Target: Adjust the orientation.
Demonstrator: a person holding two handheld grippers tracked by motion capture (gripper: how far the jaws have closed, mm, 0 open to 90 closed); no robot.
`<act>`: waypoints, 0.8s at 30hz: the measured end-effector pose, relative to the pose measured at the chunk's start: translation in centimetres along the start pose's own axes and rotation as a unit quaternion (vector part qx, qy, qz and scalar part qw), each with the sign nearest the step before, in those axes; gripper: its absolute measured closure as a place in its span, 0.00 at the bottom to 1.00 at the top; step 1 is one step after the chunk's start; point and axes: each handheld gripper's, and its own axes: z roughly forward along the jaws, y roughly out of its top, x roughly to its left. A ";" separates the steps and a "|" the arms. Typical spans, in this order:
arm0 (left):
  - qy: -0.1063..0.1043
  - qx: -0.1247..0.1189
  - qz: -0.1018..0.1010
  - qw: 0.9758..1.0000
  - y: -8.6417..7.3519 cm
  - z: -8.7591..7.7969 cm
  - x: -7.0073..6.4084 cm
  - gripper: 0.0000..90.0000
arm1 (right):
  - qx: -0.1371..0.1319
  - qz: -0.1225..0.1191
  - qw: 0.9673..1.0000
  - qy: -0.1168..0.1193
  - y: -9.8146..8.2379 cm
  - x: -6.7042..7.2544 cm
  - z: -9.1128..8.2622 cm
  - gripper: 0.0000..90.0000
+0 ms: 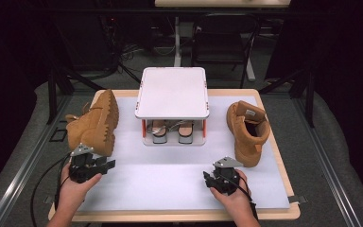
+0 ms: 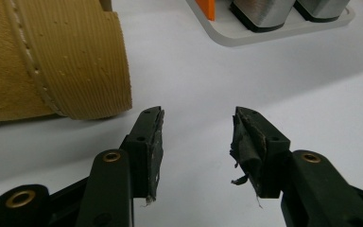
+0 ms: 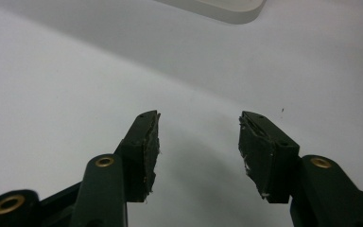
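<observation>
The tan boot (image 1: 96, 124) nearest my left gripper (image 1: 105, 166) lies on its side at the mat's left edge, ridged sole facing the middle. My left gripper sits just beside its toe, jaws apart and empty. My right gripper (image 1: 209, 179) is also spread and empty. A second boot (image 1: 247, 130) stands on the right, a white rack (image 1: 172, 92) between them. The white mat (image 1: 170, 175) covers a wooden table (image 1: 283, 170); the room behind is dark.

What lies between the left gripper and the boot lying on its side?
Nothing: in the left gripper view, only bare white mat separates the open left gripper from the boot's sole. The high view shows them close together.
</observation>
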 end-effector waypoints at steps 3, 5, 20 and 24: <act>0.001 -0.002 -0.003 1.000 0.2 -0.5 0.2 0.60 | -0.005 0.001 1.000 0.001 0.0 0.1 0.0 0.54; 0.004 0.000 -0.002 1.000 0.3 -0.8 0.2 0.61 | -0.002 -0.004 1.000 -0.001 0.1 0.1 0.0 0.54; 0.027 -0.010 -0.033 0.999 1.1 -3.7 2.4 0.61 | 0.000 -0.002 1.000 0.003 0.0 0.3 0.6 0.54; 0.034 -0.014 -0.036 0.999 1.7 -4.4 2.9 0.59 | 0.000 0.002 1.000 0.005 -0.1 0.3 0.4 0.54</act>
